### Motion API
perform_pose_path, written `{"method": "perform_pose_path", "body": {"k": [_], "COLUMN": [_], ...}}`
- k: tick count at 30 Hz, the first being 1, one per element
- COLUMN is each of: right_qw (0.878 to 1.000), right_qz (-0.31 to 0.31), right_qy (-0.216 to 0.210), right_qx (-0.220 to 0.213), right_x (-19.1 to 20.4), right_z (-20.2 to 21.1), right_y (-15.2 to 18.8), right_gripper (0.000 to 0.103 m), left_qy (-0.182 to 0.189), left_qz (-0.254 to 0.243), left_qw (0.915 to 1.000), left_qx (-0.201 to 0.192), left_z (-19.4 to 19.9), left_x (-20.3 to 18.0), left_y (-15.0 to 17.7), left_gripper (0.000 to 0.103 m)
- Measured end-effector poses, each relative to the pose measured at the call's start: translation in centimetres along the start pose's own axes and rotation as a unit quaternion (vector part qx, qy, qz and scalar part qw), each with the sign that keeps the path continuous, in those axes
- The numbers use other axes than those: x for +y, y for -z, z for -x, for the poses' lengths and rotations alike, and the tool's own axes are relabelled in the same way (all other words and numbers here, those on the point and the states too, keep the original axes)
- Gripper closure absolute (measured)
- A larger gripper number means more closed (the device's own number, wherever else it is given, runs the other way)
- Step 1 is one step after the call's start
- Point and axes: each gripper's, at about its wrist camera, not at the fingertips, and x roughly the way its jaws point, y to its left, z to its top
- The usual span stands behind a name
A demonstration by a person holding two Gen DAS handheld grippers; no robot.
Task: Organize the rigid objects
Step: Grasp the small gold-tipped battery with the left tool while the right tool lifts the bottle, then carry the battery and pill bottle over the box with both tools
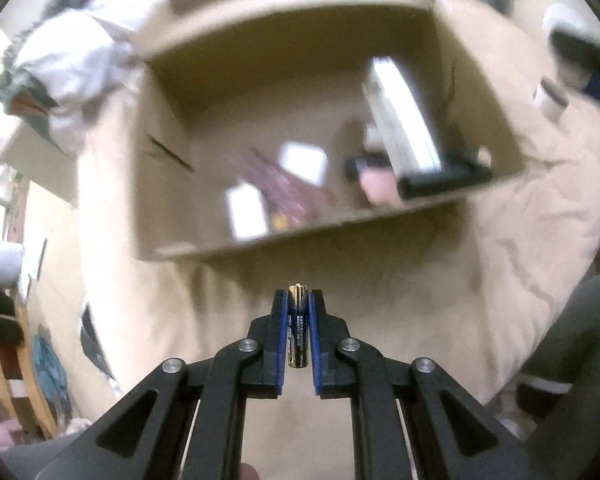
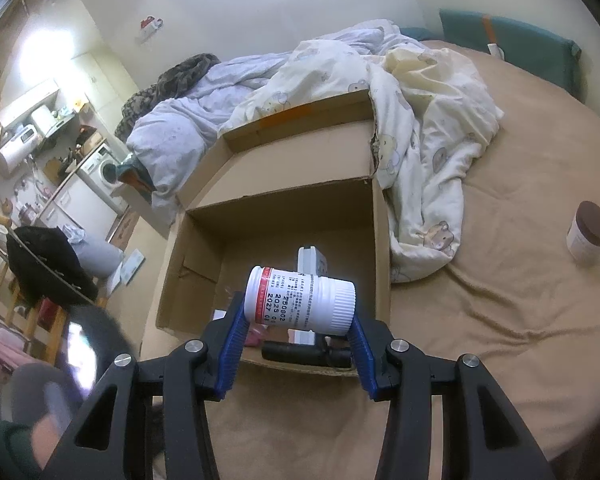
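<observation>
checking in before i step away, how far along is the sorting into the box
Partly done. The cardboard box already holds several items, including a black tool and a white carton. In hand: the left gripper clamps a battery, the right gripper a white pill bottle, both short of the box. A brown-lidded jar waits on the bed.

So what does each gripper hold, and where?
Left gripper: battery, gripped along its sides. Right gripper: white pill bottle, lying sideways, gripped at base and cap.

Cardboard box: matt brown, torn rim. Pill bottle: glossy white plastic, ribbed cap. Battery: shiny metal tip, glossy wrap. Bedsheet: tan cloth, wrinkled.
</observation>
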Motion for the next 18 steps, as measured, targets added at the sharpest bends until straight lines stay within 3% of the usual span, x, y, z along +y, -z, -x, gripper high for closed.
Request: {"method": "perform_pose_path", "body": {"k": [7, 18], "right_qw": [1.0, 0.998], "right_qz": [0.007, 0.038], "right_qy": [0.018, 0.038], "right_qx": [0.009, 0.023], "right_x": [0.0, 0.5], "right_z": [-0.9, -4.1], "right_y": [-0.2, -2.0], "right_gripper": [0.053, 0.053], "left_qy": [0.01, 0.007], "left_qz": [0.032, 0.035], "left_qw": [0.9981, 0.9966], "left_qx": [-0.052, -0.075], "left_z": [3.0, 3.0], "left_x": [1.5, 3.1], "left_y": [-3.2, -6.7], "left_gripper": [0.094, 0.094]}}
